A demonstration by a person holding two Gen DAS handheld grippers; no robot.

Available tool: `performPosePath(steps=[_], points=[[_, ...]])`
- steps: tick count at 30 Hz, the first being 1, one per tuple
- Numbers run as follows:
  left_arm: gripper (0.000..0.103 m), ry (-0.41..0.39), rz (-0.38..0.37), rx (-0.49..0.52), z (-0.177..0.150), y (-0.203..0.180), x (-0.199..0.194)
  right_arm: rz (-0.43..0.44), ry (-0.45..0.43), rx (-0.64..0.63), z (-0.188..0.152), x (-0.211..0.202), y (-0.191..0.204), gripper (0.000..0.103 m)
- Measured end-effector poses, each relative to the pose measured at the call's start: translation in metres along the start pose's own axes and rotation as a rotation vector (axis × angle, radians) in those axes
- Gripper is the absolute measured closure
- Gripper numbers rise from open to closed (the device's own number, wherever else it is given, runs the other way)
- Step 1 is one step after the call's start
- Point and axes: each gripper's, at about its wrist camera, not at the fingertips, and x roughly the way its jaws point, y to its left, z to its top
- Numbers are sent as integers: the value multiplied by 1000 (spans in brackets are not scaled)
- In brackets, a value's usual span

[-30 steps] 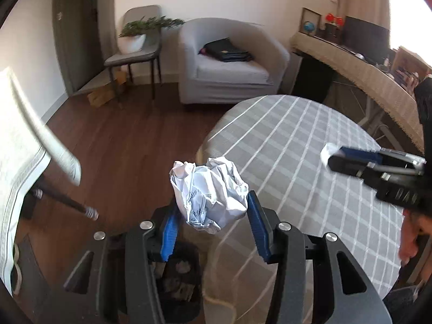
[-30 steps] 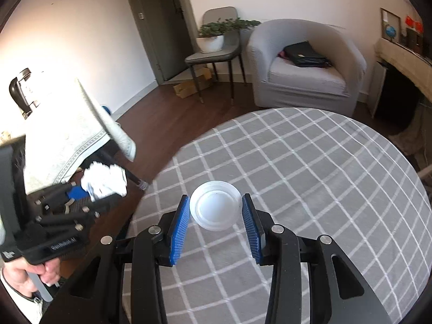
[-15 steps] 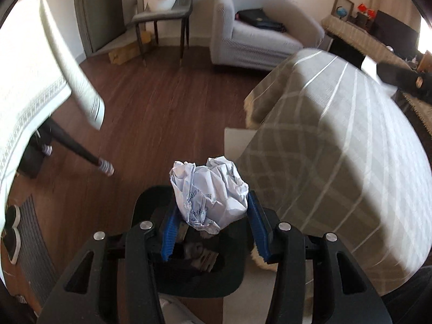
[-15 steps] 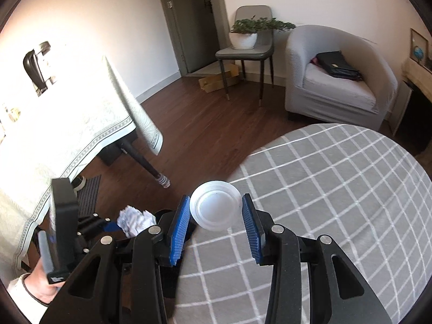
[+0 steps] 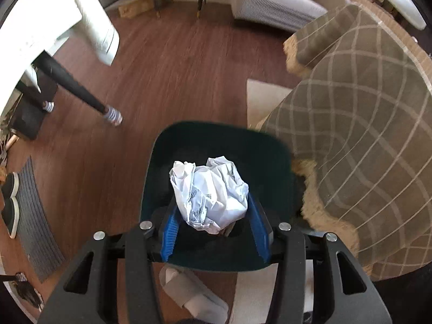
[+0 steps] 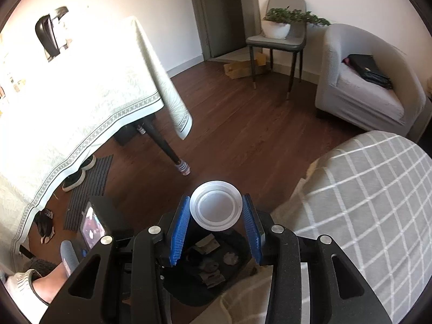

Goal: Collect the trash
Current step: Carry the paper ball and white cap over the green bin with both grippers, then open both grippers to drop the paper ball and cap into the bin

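In the left wrist view, the upper left of the frame shows a bench under a white cloth (image 5: pixel 40 21), with one dark leg (image 5: pixel 73 86) slanting down to the wood floor (image 5: pixel 167 62). At the far left edge lie dark shoes (image 5: pixel 9 202) on a grey mat (image 5: pixel 35 221). Low in the middle, my left hand-held gripper (image 5: pixel 213 213) is clamped on a paper ball (image 5: pixel 210 194), its blue pads pressing both sides. The ball hangs directly over the open mouth of a dark bin (image 5: pixel 216 145), which stands on the floor. Below the bin a grey slipper (image 5: pixel 191 294) shows. To the right, a checked cloth (image 5: pixel 359 124) drapes down beside the bin, and an armchair (image 5: pixel 278 2) sits at the top.

In the right wrist view, the cloth-covered bench (image 6: pixel 73 94) fills the left side, with the shoes (image 6: pixel 78 175) and mat (image 6: pixel 89 189) under its edge. At lower left I see part of my left hand-held gripper (image 6: pixel 91 226) and my forearm (image 6: pixel 48 280). In the lower middle, my right hand-held gripper (image 6: pixel 216 216) is closed on a white plastic cup (image 6: pixel 215 208), its round end facing the camera. Beneath it the bin (image 6: pixel 205 270) holds scraps. A chair (image 6: pixel 278 40) bearing a plant pot (image 6: pixel 278 28) stands at top centre, the armchair (image 6: pixel 364 78) at upper right, the checked cloth (image 6: pixel 370 202) at lower right.
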Motion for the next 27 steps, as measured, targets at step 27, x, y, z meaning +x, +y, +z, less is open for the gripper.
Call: performPosePath(steps=[27], points=[[59,-246,-34,-87,-3,61,-96,-15,219,-76,-31,118,54,63]])
